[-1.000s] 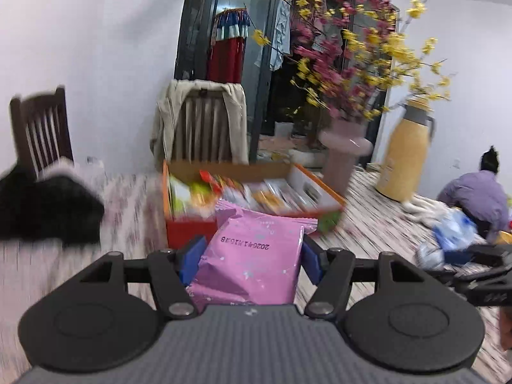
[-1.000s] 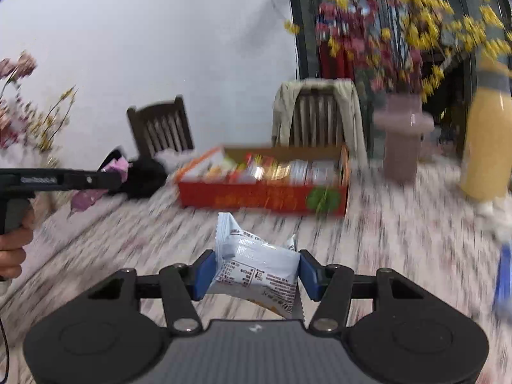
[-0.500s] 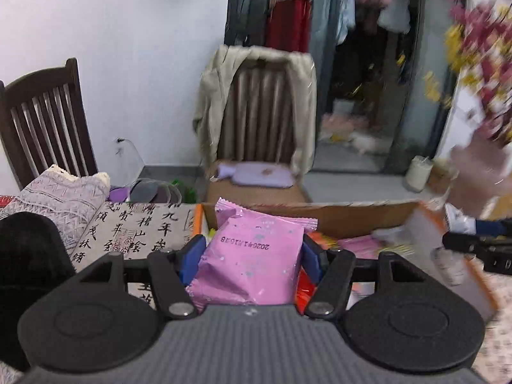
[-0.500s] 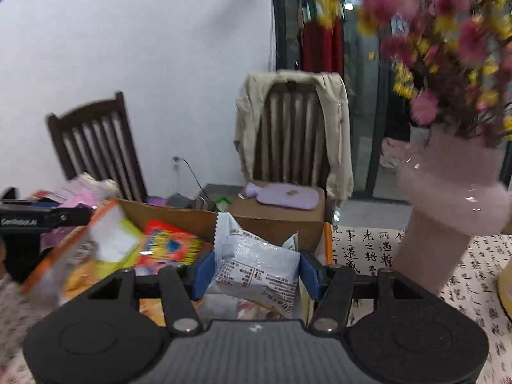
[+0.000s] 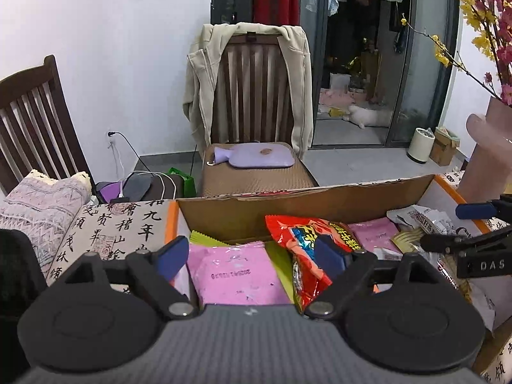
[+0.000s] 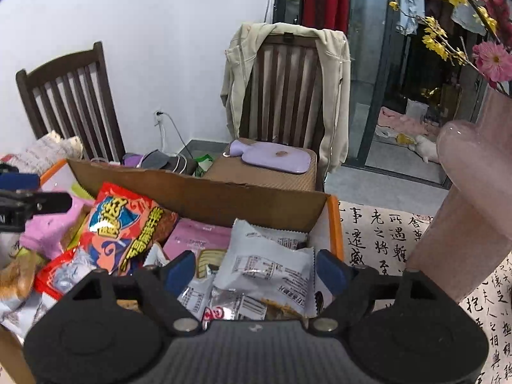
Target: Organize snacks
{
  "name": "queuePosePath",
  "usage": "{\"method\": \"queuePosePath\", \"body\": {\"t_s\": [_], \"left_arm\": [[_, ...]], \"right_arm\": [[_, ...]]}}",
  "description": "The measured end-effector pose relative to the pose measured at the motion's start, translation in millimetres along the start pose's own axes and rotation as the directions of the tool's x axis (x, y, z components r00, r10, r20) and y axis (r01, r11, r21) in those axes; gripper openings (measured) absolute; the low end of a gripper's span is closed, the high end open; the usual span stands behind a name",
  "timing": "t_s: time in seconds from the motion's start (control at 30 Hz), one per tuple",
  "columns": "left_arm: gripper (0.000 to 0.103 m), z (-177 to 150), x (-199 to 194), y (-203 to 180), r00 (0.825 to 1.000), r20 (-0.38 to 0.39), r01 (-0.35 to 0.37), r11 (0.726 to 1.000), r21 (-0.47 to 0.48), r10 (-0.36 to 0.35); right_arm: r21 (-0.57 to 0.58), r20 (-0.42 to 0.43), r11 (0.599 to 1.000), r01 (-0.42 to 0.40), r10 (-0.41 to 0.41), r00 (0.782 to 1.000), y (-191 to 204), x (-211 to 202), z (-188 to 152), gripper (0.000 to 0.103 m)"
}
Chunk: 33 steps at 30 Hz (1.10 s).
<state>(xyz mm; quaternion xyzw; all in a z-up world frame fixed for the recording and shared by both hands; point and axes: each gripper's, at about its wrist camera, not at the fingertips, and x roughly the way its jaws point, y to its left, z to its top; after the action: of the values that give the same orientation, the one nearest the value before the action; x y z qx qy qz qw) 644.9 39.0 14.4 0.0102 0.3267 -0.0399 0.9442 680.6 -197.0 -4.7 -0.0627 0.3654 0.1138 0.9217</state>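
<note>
Two packets lie in the cardboard box (image 5: 288,201), one below each of our spread jaws. Left hand-held gripper (image 5: 256,256), just opened, sits over the pink packet (image 5: 236,275); right hand-held gripper (image 6: 256,270) likewise over the white packet (image 6: 268,265), probably untouched by the pads.

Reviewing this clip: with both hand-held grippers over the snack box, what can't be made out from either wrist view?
- Snack box floor: both views, buried under packets.
- Pink packet near end: left wrist view, hidden behind the left hand-held gripper body.
- White packet front side: right wrist view, only its back label shows.
- Vase base and top: cut off by frame edges.
- The hands holding the grippers: out of frame.
</note>
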Motion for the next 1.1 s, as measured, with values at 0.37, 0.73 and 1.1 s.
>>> {"method": "queuePosePath", "body": {"t_s": [0.37, 0.73, 1.1], "left_arm": [[0.088, 1.6, -28.0, -2.0, 0.997, 0.067, -0.029, 0.999, 0.027, 0.027], [0.089, -19.8, -132.3, -2.9, 0.986, 0.132, -0.089, 0.994, -0.060, 0.097], [0.101, -162.7, -299.3, -19.2, 0.968, 0.231, -0.078, 0.994, -0.074, 0.093]], "right_arm": [[0.025, 0.046, 1.000, 0.003, -0.004, 0.999, -0.8, -29.2, -6.1, 0.087], [0.037, 0.133, 0.999, -0.033, 0.028, 0.991, 11.1, -125.5, -35.0, 0.092], [0.002, 0.204, 0.999, -0.046, 0.045, 0.978, 58.0, -266.3, -160.5, 0.096]]}}
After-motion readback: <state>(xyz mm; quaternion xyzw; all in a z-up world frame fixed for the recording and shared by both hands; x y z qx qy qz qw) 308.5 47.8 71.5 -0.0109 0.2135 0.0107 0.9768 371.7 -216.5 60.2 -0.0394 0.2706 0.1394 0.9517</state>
